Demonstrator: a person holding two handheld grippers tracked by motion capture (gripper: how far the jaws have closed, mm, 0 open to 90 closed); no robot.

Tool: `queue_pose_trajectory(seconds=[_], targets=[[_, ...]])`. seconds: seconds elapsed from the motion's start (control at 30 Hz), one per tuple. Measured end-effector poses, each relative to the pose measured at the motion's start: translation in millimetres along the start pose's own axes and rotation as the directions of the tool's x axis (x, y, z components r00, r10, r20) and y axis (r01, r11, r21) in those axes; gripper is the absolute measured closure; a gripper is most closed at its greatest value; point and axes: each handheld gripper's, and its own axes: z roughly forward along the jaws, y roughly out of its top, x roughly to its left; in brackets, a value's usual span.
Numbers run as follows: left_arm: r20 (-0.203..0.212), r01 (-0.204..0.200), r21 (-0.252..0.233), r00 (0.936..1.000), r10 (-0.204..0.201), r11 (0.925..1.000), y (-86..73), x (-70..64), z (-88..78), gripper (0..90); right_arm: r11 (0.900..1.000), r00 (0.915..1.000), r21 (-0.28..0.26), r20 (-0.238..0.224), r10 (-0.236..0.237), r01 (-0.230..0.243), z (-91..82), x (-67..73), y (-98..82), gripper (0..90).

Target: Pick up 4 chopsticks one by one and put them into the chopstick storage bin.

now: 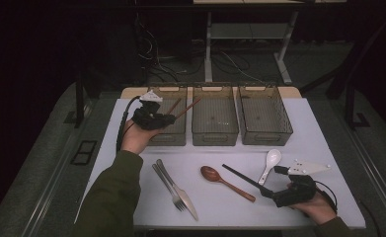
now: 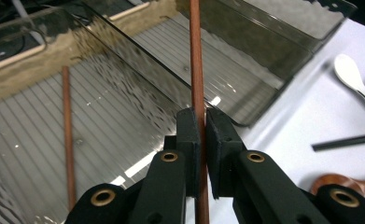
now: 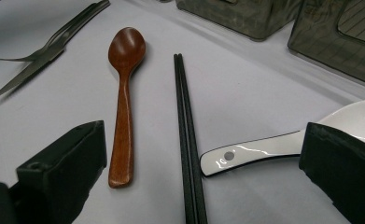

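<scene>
Chopstick (image 2: pixel 196 70), the brown wooden one, is sitting pinched tight between the jaws of the left gripper (image 2: pixel 202 122), which is hanging over the leftmost bin (image 1: pixel 173 134) of three smoky clear bins at the back of the white table (image 1: pixel 324 133). Its twin chopstick (image 2: pixel 67 135) is already lying inside that bin, though I'm not totally sure from the high view whether it's lying flat or leaning on the wall. Further out, the right gripper (image 1: pixel 275 183) is resting near the table's front edge with jaws spread wide, gripping nothing, and a black chopstick pair (image 3: pixel 186 135) is lying between a wooden spoon (image 3: pixel 124 102) and a white ceramic spoon (image 3: pixel 283 144). A fork and knife (image 1: pixel 175 187) are lying off to the left.
</scene>
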Motion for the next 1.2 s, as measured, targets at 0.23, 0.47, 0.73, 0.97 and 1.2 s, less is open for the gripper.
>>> queue_pose_trajectory(seconds=[0.23,0.47,0.73,0.97,1.2], targets=[[-0.039,0.014,-0.014,0.9991,-0.015,0.9998,8.2,12.2,4.5,83.7,1.0,1.0,-0.001,-0.001,0.0,0.0,-0.2,-0.1,-0.1,0.7],[-0.105,0.049,-0.034,0.9931,-0.053,0.9982,17.3,31.5,10.6,83.7,1.0,1.0,0.002,0.0,-0.002,0.002,0.1,-0.2,-0.2,0.7],[-0.157,0.056,-0.054,0.9855,-0.064,0.997,24.6,48.1,22.5,83.6,1.0,1.0,0.0,-0.002,0.002,-0.002,-0.9,-0.2,-0.4,0.7],[-0.167,0.086,-0.044,0.9817,-0.092,0.9953,18.9,59.0,39.0,83.6,1.0,1.0,-0.005,0.0,0.006,-0.006,-2.1,-0.6,-0.8,0.7],[-0.184,0.12,-0.023,0.9754,-0.122,0.9925,10.8,68.8,51.7,83.6,1.0,1.0,-0.006,0.001,0.005,-0.005,-2.6,-0.9,-0.9,0.7]])
